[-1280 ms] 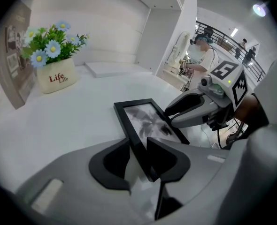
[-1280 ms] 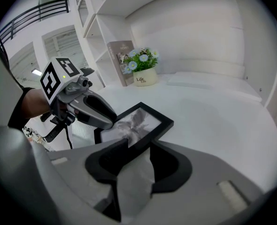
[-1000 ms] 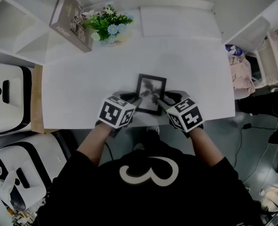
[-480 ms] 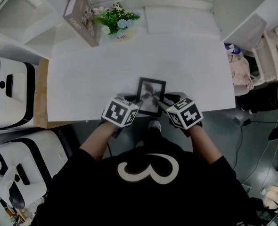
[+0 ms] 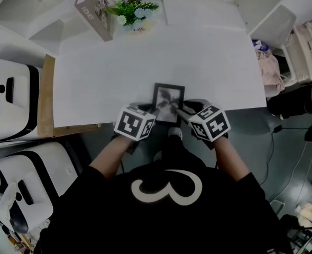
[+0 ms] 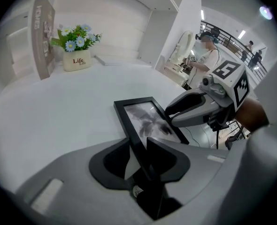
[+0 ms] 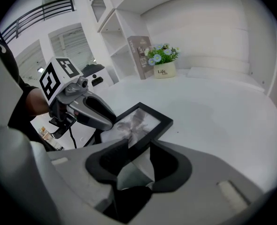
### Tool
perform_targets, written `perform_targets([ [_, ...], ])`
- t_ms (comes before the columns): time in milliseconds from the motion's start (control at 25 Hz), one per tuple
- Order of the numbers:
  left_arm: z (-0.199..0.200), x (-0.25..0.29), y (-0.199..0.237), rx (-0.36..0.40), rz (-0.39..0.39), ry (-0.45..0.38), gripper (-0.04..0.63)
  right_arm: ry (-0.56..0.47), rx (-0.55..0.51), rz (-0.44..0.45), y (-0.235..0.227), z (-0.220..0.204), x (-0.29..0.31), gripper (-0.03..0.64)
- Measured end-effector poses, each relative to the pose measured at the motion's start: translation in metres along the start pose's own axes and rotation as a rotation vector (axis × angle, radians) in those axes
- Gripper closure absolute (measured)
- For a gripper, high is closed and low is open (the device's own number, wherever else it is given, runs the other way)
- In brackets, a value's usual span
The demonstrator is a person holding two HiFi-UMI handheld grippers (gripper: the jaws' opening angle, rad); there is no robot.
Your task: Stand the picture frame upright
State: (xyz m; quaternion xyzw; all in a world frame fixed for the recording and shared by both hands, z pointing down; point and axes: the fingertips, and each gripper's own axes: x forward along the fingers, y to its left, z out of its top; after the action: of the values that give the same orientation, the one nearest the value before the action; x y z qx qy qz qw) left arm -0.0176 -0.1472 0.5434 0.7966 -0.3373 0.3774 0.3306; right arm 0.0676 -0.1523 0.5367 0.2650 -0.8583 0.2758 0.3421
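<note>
Left tongs [image 6: 138, 146] and right tongs [image 7: 139, 146] both pinching the picture frame [image 5: 168, 100] by its sides (right at the worktop [image 5: 145, 62] near edge).

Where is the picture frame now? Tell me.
In the head view, the picture frame is at the centre of the near edge of the white table, gripped by the left gripper and right gripper.

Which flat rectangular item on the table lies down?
The black picture frame at the near edge, face up; the brown book by the flowers stands upright.
</note>
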Motion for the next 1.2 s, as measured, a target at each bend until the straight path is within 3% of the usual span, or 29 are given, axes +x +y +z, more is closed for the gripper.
perform_targets([
  [240,-0.019,-0.01,-0.003,-0.053,0.006,-0.013,0.476,-0.009,-0.036,0.009,0.019,-0.006,0.001,0.472],
  [760,-0.037,-0.02,-0.007,-0.179,-0.026,-0.062,0.476,-0.039,0.011,0.013,0.03,-0.008,0.005,0.463],
  [1000,-0.041,-0.026,-0.002,-0.241,-0.083,-0.075,0.459,-0.094,0.132,0.03,0.027,-0.006,-0.003,0.463],
  [1200,-0.053,-0.033,-0.009,-0.43,-0.297,-0.08,0.442,-0.139,0.394,0.179,0.031,-0.016,-0.018,0.463],
])
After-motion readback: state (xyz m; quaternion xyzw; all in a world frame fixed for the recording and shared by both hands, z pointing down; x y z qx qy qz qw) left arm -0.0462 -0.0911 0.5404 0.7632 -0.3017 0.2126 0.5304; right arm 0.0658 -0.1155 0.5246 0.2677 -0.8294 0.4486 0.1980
